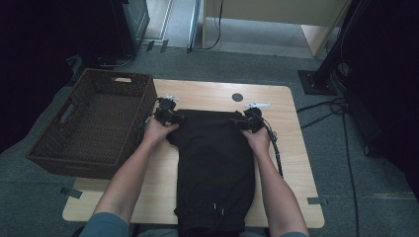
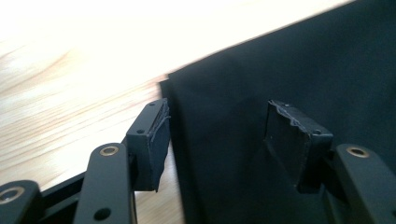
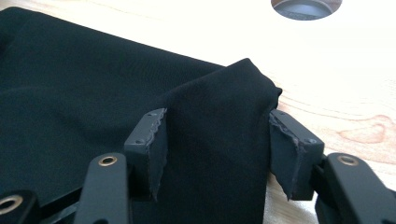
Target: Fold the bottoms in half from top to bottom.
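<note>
A person works w/ a hand-held gripper in each hand over a black garment (image 1: 212,168) spread flat on the wooden worktop (image 1: 291,148), its near end at the worktop's front edge.

Left hand-held gripper (image 1: 168,116) sits at the garment's far-left corner. In the left gripper view (image 2: 217,133) its jaws stand apart and released: one pad on the bare wood just beside the cloth edge, the other over the fabric, nothing pinched.

Right hand-held gripper (image 1: 247,120) is at the far-right corner. In the right gripper view (image 3: 217,140) a raised fold of the cloth (image 3: 219,140) stands between its jaws, touching both pads; whether it's clamped can't be told.

A brown wicker basket (image 1: 94,123) sits at the worktop's left, partly overhanging.
</note>
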Available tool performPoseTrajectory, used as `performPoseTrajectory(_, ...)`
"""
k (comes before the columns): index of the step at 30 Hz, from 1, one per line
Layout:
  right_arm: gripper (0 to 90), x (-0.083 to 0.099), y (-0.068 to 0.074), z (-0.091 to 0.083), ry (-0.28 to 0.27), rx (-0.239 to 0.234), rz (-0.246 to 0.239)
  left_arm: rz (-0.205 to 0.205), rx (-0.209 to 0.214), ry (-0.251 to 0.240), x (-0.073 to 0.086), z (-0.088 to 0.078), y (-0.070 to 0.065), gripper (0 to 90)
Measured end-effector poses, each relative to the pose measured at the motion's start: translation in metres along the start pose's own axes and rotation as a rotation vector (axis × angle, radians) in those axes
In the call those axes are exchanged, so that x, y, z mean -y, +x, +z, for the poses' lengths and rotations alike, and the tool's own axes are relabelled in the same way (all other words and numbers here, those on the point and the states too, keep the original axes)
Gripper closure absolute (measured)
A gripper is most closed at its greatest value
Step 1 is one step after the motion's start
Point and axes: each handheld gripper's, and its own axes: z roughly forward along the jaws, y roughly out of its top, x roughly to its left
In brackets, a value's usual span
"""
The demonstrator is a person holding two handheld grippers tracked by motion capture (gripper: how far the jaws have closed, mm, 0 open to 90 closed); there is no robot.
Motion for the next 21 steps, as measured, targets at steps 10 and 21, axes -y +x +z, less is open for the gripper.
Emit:
performPoseTrajectory(10,44.6,0.001,0.006,0.006,-0.031,-0.02,-0.02,0.03,0.079,0.004,0.001,0.006,-0.01,47.7)
performPoseTrajectory(21,65.1,0.001,0.023,0.011,-0.023,-0.055,-0.084,0.058,0.224,0.039,0.003,0.01,-0.019,74.9)
